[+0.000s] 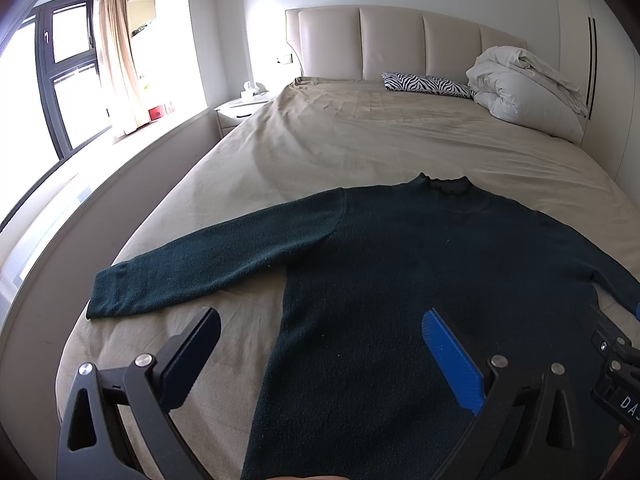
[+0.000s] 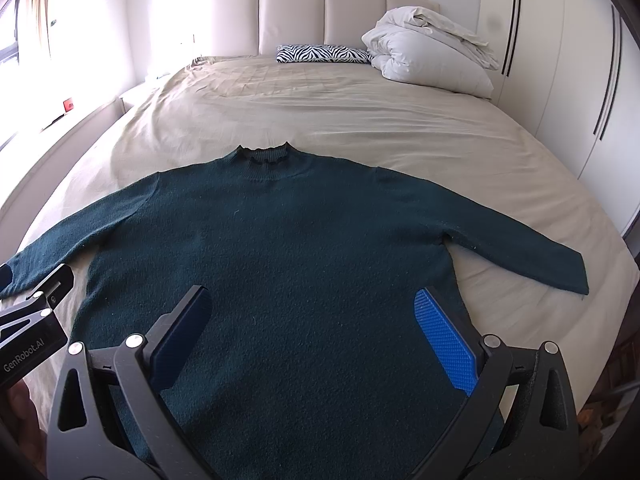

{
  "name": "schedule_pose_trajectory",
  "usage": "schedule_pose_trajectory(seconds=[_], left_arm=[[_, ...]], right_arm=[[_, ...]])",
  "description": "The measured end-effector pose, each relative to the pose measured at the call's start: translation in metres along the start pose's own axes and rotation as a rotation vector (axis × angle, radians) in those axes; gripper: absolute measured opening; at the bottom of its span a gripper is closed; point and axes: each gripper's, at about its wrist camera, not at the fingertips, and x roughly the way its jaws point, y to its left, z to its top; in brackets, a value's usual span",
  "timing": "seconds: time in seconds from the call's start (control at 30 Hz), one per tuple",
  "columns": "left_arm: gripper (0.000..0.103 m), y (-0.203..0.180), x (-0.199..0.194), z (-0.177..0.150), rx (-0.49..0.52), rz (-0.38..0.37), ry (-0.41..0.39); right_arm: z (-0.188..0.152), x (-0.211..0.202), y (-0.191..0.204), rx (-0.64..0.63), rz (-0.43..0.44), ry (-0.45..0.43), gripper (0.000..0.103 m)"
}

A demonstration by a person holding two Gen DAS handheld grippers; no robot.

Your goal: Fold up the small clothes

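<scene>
A dark green knit sweater (image 1: 400, 264) lies flat on the beige bed sheet (image 1: 320, 140), collar away from me, both sleeves spread out. It also shows in the right wrist view (image 2: 288, 248). My left gripper (image 1: 320, 328) is open and empty, held above the sweater's left lower edge, with the left sleeve (image 1: 192, 272) just ahead on the left. My right gripper (image 2: 316, 308) is open and empty above the sweater's lower body, with the right sleeve (image 2: 520, 240) to its right. The left gripper's body (image 2: 32, 320) shows at the right wrist view's left edge.
A zebra-print pillow (image 2: 324, 54) and a bundled white duvet (image 2: 432, 52) lie by the padded headboard (image 2: 320, 16). A white nightstand (image 1: 240, 110) and a window (image 1: 52, 80) are on the left. White wardrobe doors (image 2: 560, 60) stand on the right.
</scene>
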Motion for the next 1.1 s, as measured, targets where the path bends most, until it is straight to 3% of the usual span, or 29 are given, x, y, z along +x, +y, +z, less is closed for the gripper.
schedule_pose_trajectory(seconds=[1.1], left_arm=[[0.103,-0.008,0.011,-0.008,0.013,0.014,0.04]], right_arm=[[0.0,0.012,-0.003,0.007,0.002,0.033,0.103]])
